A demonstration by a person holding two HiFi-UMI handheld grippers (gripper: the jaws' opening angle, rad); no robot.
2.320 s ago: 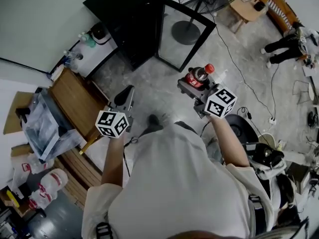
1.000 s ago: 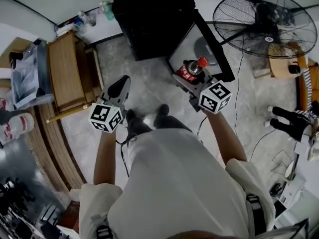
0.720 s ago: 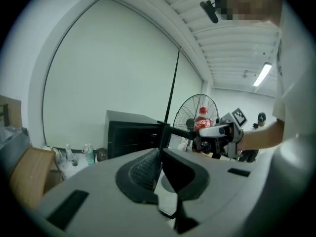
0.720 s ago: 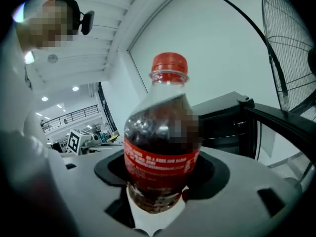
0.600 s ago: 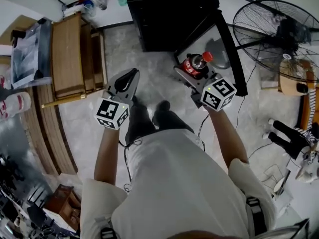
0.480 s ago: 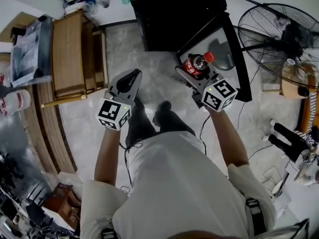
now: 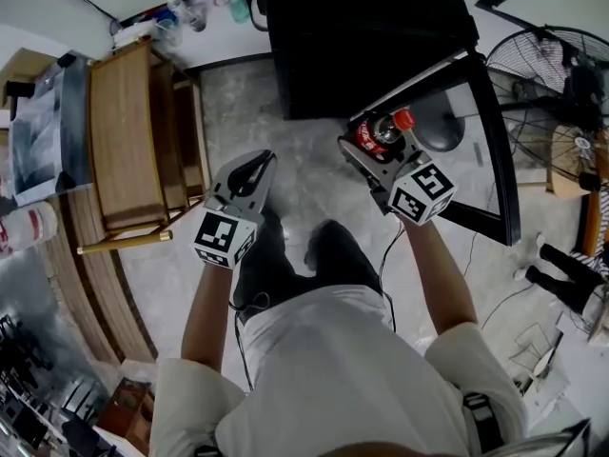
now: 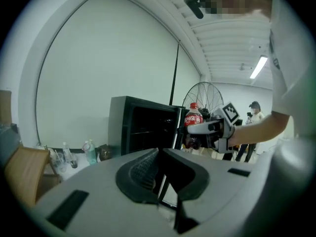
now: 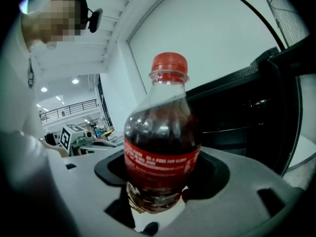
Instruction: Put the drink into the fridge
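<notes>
A cola bottle [image 7: 378,131] with a red cap and red label stands upright in my right gripper [image 7: 369,146], whose jaws are shut on its lower body [image 9: 160,172]. It hangs just in front of the black fridge [image 7: 366,36], beside the open glass door [image 7: 485,150]. The fridge's dark inside [image 9: 247,117] fills the right of the right gripper view. My left gripper [image 7: 249,171] is shut and holds nothing, lower left of the fridge over the floor. In the left gripper view the shut jaws point at the fridge [image 8: 143,130], and the bottle [image 8: 193,120] shows to the right.
A wooden bench [image 7: 124,141] stands to the left. Plastic bottles [image 7: 176,12] sit on a low white shelf by the wall. A standing fan [image 7: 561,74] is at the right, behind the fridge door. Cables run over the stone floor [image 7: 295,174].
The person has walked up to the fridge: it now fills the top of the head view, with the door close on the right. The bottle stays gripped in the right gripper throughout.
</notes>
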